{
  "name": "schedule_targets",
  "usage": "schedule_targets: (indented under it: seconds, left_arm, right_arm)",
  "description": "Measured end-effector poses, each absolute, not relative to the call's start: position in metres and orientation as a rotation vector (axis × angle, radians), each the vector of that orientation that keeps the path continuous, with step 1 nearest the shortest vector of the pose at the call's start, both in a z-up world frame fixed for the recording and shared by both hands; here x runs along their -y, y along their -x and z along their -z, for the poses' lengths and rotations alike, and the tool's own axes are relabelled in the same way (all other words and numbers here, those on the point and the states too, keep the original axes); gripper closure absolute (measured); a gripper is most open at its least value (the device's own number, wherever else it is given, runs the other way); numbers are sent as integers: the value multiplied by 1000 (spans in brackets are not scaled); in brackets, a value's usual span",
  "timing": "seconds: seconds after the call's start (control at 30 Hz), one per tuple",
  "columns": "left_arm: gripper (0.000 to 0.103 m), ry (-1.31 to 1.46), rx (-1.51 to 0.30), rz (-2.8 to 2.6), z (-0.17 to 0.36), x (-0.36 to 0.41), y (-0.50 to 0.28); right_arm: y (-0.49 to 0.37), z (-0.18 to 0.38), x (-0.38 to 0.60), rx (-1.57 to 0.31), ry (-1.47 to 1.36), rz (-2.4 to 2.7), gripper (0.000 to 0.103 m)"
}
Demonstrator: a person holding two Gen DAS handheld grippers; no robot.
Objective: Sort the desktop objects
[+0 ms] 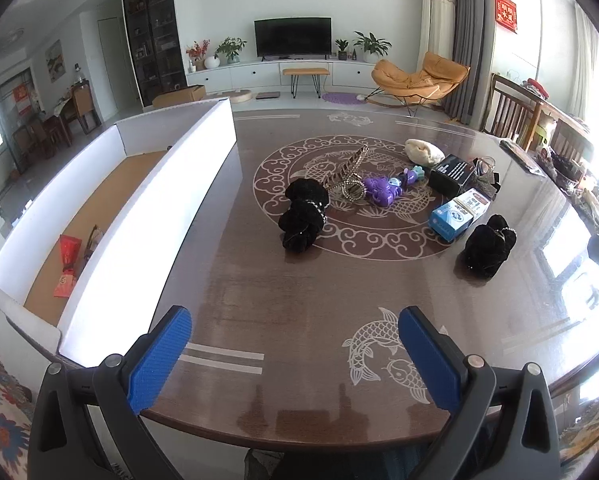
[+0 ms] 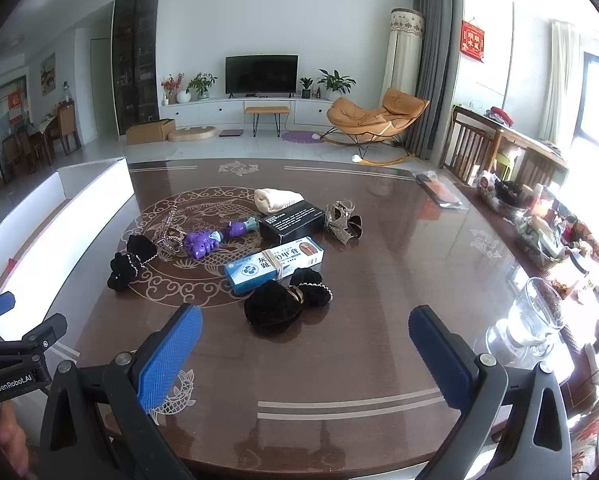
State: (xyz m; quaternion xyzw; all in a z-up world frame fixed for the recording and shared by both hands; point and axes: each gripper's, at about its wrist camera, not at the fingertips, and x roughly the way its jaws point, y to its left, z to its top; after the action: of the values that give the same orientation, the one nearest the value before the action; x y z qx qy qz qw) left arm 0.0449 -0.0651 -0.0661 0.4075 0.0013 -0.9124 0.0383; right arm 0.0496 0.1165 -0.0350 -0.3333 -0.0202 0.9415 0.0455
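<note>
Along the left edge of the brown tabletop (image 1: 299, 300) stands a long white cardboard box (image 1: 147, 216), open at the top with a brown floor. Inside it, toward the near end, lie a red packet (image 1: 66, 264) and a small dark item (image 1: 93, 238) just beside it that is too small to identify; the rest of the floor shows bare cardboard.

Still out on the tabletop are two black scrunchies (image 2: 129, 264) (image 2: 287, 304), a rhinestone hair clip (image 1: 349, 178), a purple toy (image 2: 215, 238), a cream cloth bundle (image 2: 277, 200), a black carton (image 2: 291, 220), a blue-and-white medicine carton (image 2: 273, 264) and a silver bow clip (image 2: 343, 222).

At the right edge stands a clear glass cup (image 2: 533, 320).

Both the left gripper (image 1: 295, 360) and the right gripper (image 2: 305, 360) hover over the near edge, fingers spread wide and holding nothing.
</note>
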Motion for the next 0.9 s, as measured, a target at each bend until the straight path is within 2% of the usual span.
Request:
schedule_targets:
  seconds: [0.13,0.23,0.57,0.9]
  left_arm:
    - [0,-1334,-44,2758,98,83,-36]
    - [0,-1360,1,2753,111,84,-15]
    - [0,-1509,22,2688,145,77,121]
    - [0,-1565,-9,2704,161,77,150]
  right_arm:
    - [-40,56,-124,44,1098,-2854,0]
    - [-31,76,-128,2,1166,-2829,0]
    - [-20,120,-148,-97,1292,-2771,0]
    - [5,139,-166,-175,1397,-2749,0]
